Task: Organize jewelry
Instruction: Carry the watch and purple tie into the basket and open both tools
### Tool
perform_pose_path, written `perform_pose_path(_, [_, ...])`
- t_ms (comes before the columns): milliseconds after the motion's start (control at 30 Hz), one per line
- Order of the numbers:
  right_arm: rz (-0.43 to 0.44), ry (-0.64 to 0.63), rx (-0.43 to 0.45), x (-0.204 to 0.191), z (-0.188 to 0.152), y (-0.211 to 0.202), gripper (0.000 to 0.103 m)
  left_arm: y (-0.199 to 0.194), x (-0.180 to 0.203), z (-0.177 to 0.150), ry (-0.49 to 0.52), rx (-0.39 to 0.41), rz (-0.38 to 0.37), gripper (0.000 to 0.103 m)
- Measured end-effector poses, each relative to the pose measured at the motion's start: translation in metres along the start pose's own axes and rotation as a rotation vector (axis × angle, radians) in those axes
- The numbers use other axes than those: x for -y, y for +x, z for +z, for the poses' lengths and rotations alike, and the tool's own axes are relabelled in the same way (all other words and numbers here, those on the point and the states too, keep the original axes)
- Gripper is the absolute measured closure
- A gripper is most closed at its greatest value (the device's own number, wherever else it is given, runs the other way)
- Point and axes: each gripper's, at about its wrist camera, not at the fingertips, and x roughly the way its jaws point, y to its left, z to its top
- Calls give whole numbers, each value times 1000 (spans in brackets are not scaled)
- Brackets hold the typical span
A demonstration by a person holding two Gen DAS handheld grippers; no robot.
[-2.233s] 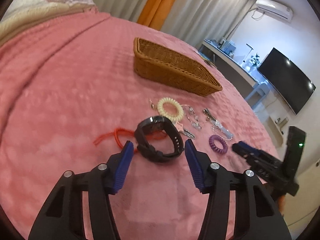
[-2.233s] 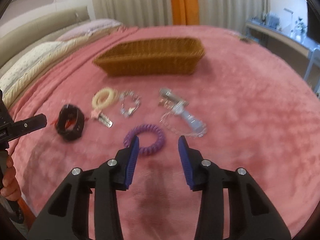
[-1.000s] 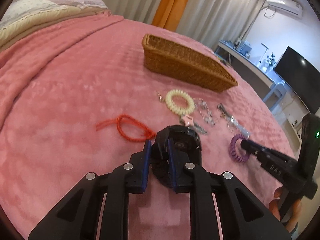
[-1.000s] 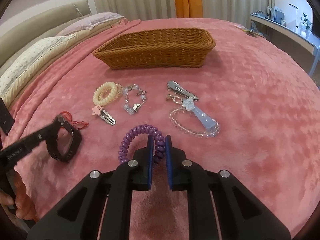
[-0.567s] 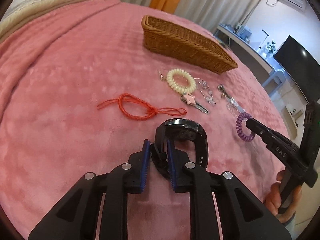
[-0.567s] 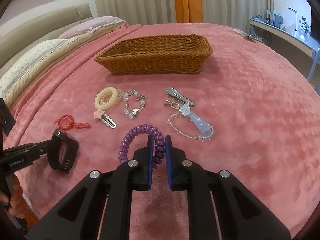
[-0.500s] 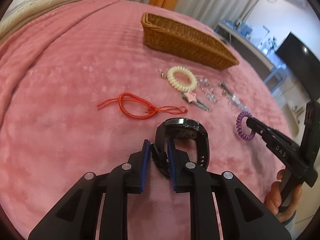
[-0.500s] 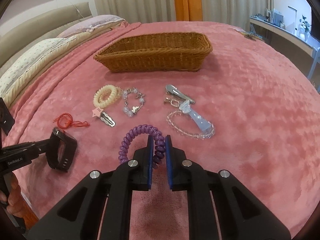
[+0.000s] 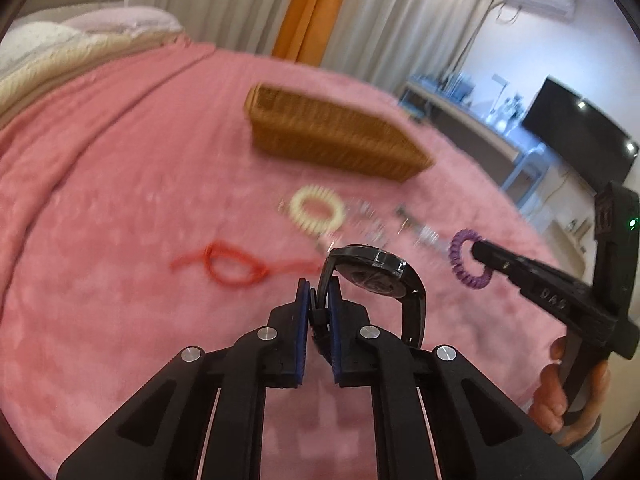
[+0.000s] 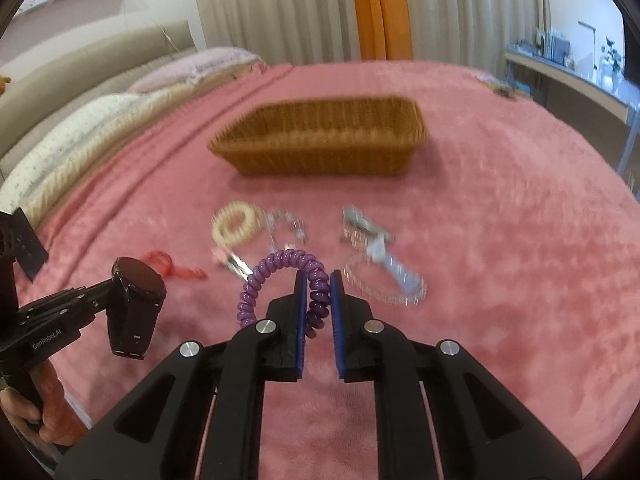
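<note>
My left gripper [image 9: 319, 292] is shut on the strap of a black watch [image 9: 376, 270] and holds it above the pink bedspread; the watch also shows in the right wrist view [image 10: 136, 292]. My right gripper [image 10: 318, 280] is shut on a purple spiral hair tie [image 10: 276, 268], lifted off the bed; it also shows in the left wrist view [image 9: 464, 258]. A brown wicker basket [image 10: 320, 144] stands farther back, also in the left wrist view [image 9: 332, 136].
On the bedspread lie a red cord [image 9: 232, 266], a cream spiral hair tie [image 10: 236, 226], a beaded bracelet [image 10: 286, 224], a pink star clip [image 10: 230, 258], a silver clip [image 10: 360, 224] and a clear bead bracelet [image 10: 384, 280]. Pillows [image 10: 80, 128] lie at left. A desk and TV [image 9: 576, 132] stand at right.
Both grippers closed on their items and lifted them: the left took the watch off the red cord, the right took the purple tie. Both now tilt toward the basket.
</note>
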Motion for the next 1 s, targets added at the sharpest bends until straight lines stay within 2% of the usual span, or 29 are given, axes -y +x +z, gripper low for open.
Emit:
perform_pose_path(133, [7, -15, 89, -4, 29, -21, 93, -16, 11, 29, 8, 91, -25, 96])
perform_pose_path(233, [2, -29, 166, -6, 59, -29, 93, -21, 19, 63, 23, 152, -39, 96])
perform_pose_path(333, [-13, -41, 221, -7, 96, -25, 93, -16, 27, 96, 41, 209, -31, 96])
perform_pose_path(400, [-40, -46, 232, -5, 117, -13, 93, 1, 30, 120, 34, 219, -32, 96])
perform_pose_path(533, [-61, -13, 198, 9, 157, 36, 93, 46, 32, 153, 44, 202, -17, 96])
perform_pose_path(667, [-75, 18, 146, 27, 180, 89, 93, 95, 29, 177, 59, 179, 18, 96])
perform_pose_path(767, [-85, 31, 101, 36, 186, 124, 93, 139, 22, 191, 63, 139, 41, 96])
perform_pose_path(1000, [-97, 61, -39, 52, 178, 188, 93, 204, 0, 196, 58, 17, 139, 96])
